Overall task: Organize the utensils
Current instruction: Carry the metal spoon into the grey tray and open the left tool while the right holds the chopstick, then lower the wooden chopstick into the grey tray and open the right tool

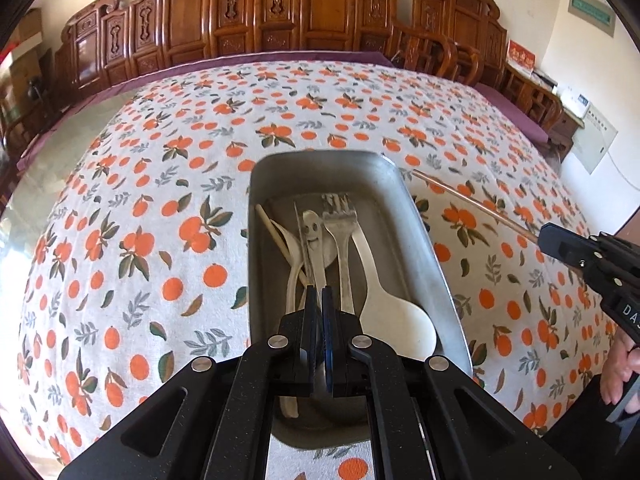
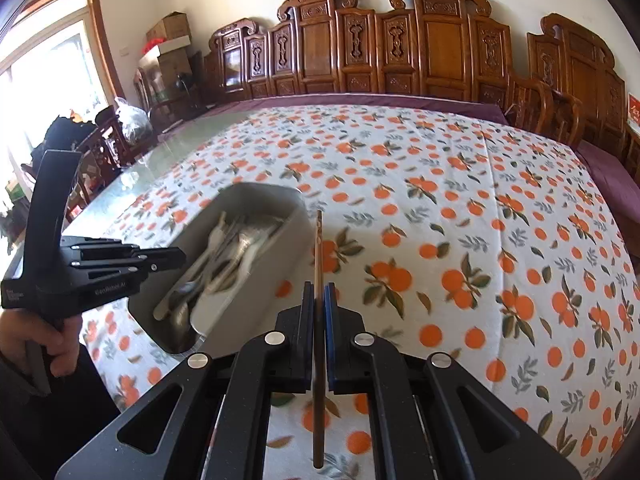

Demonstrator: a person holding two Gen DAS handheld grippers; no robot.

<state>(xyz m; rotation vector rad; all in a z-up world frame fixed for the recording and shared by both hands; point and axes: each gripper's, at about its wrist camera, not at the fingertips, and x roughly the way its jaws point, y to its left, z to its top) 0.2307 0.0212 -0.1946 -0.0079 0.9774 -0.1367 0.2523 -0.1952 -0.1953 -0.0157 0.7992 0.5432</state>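
Nearest in the right wrist view, the right claw (image 2: 319, 292) is pinching a single thin chopstick (image 2: 319, 248) between its pads, the stick running straight ahead toward 12 o'clock with its back end trailing toward the camera; holding it partway along its length likely keeps it steady for carrying. In the left wrist view the left claw (image 1: 319, 294) has its pads pressed together, nearly touching, poised over the near end of the metal tray (image 1: 430, 248); whether they nip one of the handles below cannot be told. The tray lies lengthwise on the desk's orange-print tablecloth (image 1: 120, 200), presumably as the collecting bin: inside lie a white rice spoon (image 1: 394, 320) at the right, a metal fork (image 1: 340, 220) beside it, a pale spoon with a smiling face (image 1: 311, 226) and a wooden stick (image 1: 276, 236) at the left. From the right claw the tray (image 2: 280, 196) sits at about 10 o'clock, just beside the chopstick's tip, so the chopstick is still outside it and seems bound there. From the left view, the chopstick (image 1: 472, 202) slants at 2 o'clock past the tray's rim. Carved wooden chairs (image 2: 436, 44) line the far wall.
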